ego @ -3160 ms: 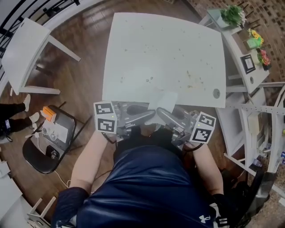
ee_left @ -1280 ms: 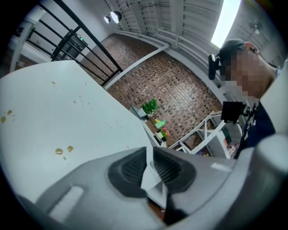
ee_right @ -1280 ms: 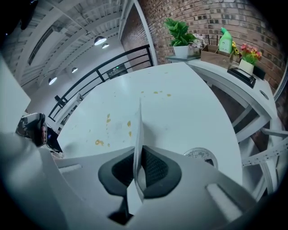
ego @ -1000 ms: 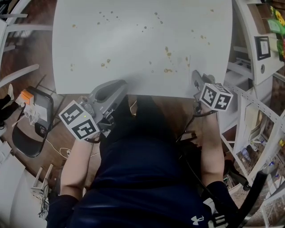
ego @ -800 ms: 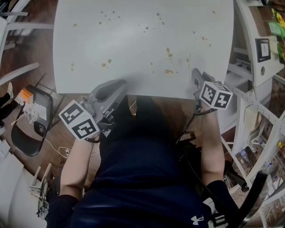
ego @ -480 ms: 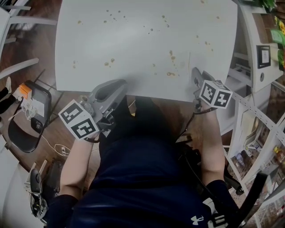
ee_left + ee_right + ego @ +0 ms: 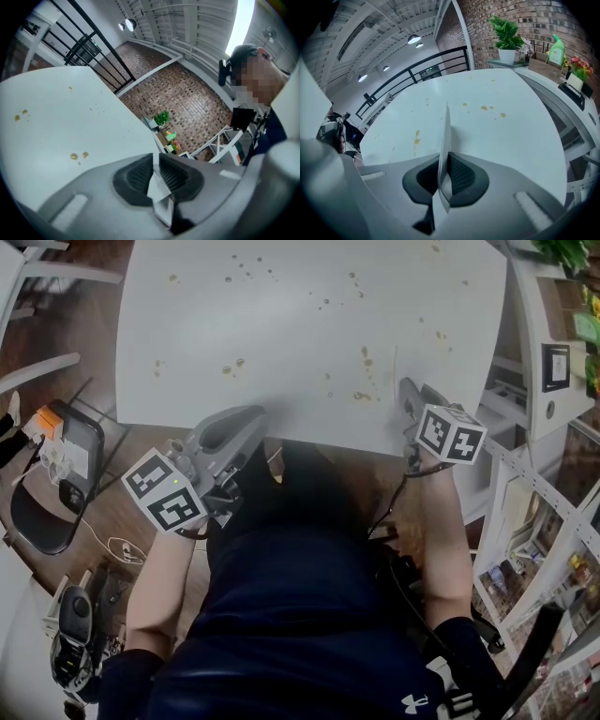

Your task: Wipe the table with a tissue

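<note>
- A white table [image 7: 281, 324] is seen on a dark wooden floor, with small brown stains [image 7: 361, 396] spread over its top.
- A brick wall [image 7: 543, 18] is seen behind the table, and a potted plant [image 7: 506, 35] and a green bottle [image 7: 557, 49] are placed on a white shelf beside it.
- A black chair [image 7: 56, 484] is seen on the floor, left of the table.
- The left gripper [image 7: 251, 420] is held at the near edge of the table. Its jaws are pressed on a small tissue piece [image 7: 157, 185], which is crumpled between the pads.
- The right gripper [image 7: 405, 388] is held over the near right part of the table. Its jaws are pressed together on a tissue sheet [image 7: 444, 140].
- The tissue sheet is seen edge-on and sticks out from the jaws over the table top, near the stains.
</note>
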Action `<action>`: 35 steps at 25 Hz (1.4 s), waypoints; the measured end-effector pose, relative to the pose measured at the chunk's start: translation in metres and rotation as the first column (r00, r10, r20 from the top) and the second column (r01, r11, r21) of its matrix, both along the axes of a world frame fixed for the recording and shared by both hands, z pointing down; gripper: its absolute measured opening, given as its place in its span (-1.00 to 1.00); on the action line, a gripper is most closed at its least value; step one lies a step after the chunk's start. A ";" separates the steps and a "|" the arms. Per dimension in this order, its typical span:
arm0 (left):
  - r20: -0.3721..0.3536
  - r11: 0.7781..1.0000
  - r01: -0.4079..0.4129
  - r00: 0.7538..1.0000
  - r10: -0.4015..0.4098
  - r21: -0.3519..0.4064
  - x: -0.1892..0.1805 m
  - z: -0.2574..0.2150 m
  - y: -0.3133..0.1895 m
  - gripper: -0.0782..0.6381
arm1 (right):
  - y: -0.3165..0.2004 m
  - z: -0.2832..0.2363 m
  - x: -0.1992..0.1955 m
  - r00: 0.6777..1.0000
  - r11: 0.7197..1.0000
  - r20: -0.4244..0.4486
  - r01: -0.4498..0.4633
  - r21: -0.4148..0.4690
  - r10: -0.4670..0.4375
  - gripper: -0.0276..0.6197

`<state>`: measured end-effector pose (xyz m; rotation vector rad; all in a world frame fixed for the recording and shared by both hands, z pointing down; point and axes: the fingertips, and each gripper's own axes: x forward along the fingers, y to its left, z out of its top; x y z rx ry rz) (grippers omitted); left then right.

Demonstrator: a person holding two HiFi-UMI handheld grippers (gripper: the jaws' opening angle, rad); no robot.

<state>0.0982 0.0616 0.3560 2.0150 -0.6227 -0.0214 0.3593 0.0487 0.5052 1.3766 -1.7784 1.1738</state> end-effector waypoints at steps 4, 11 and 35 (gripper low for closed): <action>-0.002 1.000 -0.010 1.000 0.010 -0.002 0.003 0.000 0.001 -0.67 | 0.009 0.001 -0.004 1.000 1.000 0.010 -0.001 -0.010 0.001 -0.88; -0.005 1.000 -0.030 1.000 0.030 0.003 0.006 -0.003 0.000 -0.67 | 0.026 0.002 -0.012 1.000 0.999 0.018 0.014 -0.031 -0.014 -0.88; -0.010 1.000 -0.027 1.000 0.027 -0.003 -0.004 -0.004 -0.005 -0.68 | 0.033 0.003 -0.046 0.988 0.990 -0.070 0.140 -0.023 -0.141 -0.88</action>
